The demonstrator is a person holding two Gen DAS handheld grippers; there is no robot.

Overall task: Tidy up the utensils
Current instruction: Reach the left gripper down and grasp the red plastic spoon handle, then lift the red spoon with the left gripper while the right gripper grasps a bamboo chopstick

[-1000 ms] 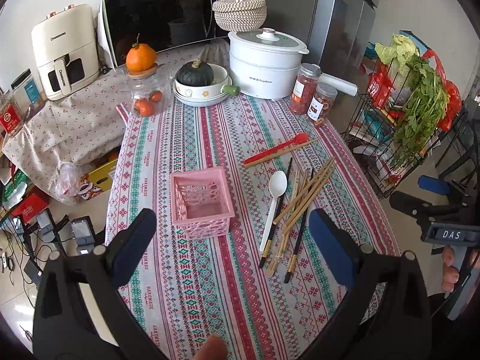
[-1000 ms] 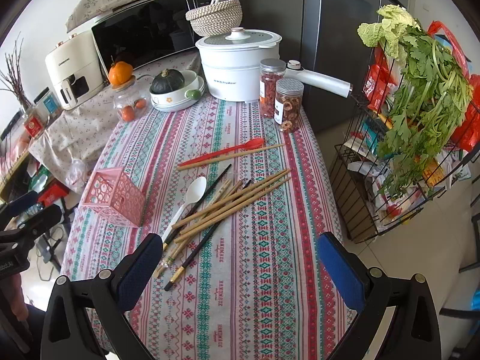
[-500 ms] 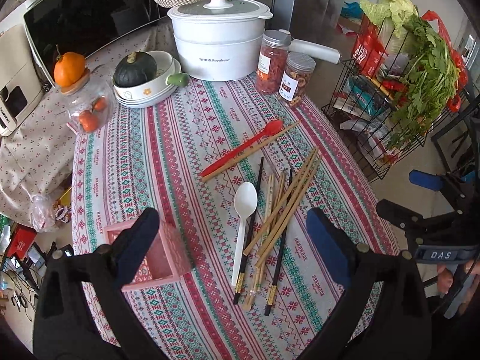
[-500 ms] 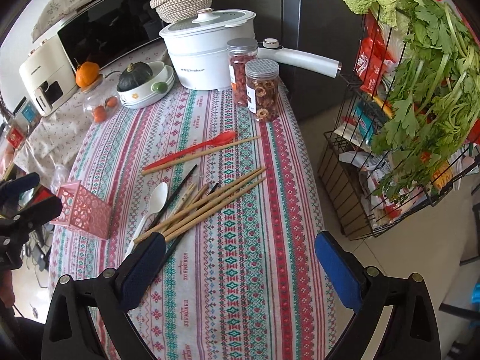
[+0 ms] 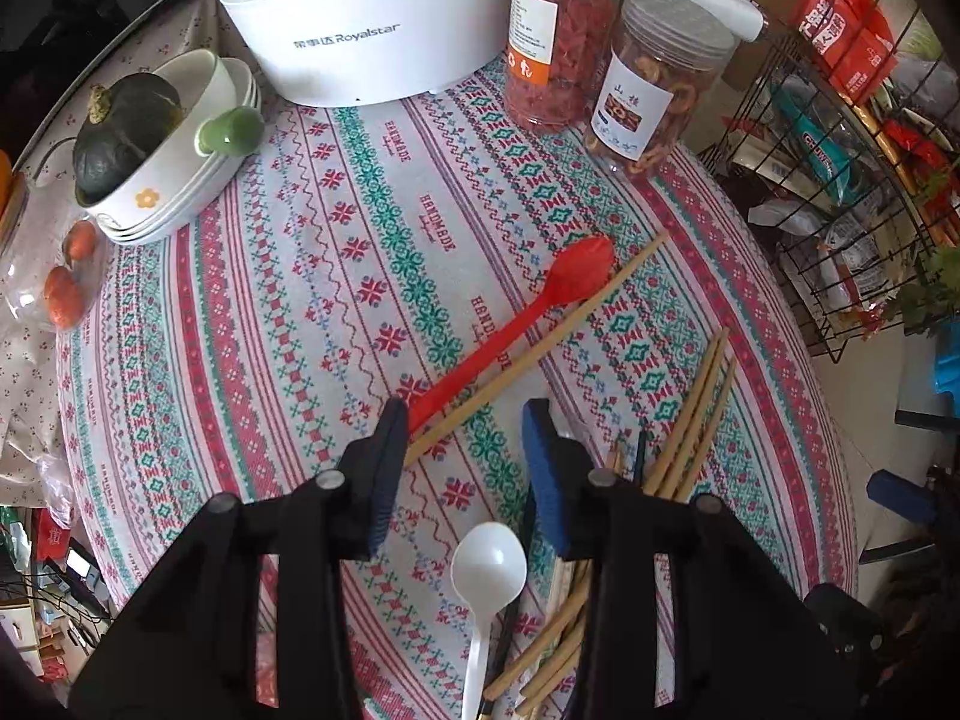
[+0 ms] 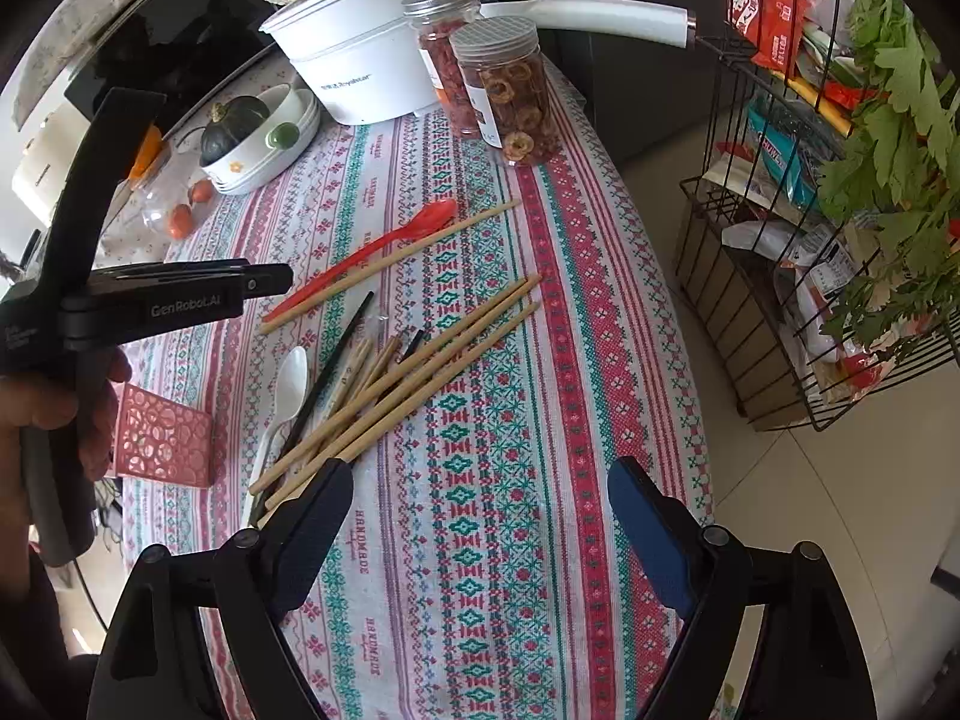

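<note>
— Patterned cloth [image 6: 480, 480], red and green bands, covers my table. What lies on it?

— I see a red spoon [image 5: 516, 330] beside one chopstick [image 5: 540, 354], a white spoon [image 5: 487, 576], a chopstick pile [image 6: 384, 384], a pink basket [image 6: 162, 438] at left. Far end: white cooker [image 5: 360, 18], two jars [image 5: 600, 48].

— Grippers?

— My left gripper [image 5: 468, 444] is partly spread near the red handle; my right gripper [image 6: 480, 516] spread wide, empty. Wire rack [image 6: 780, 300] at right.
</note>
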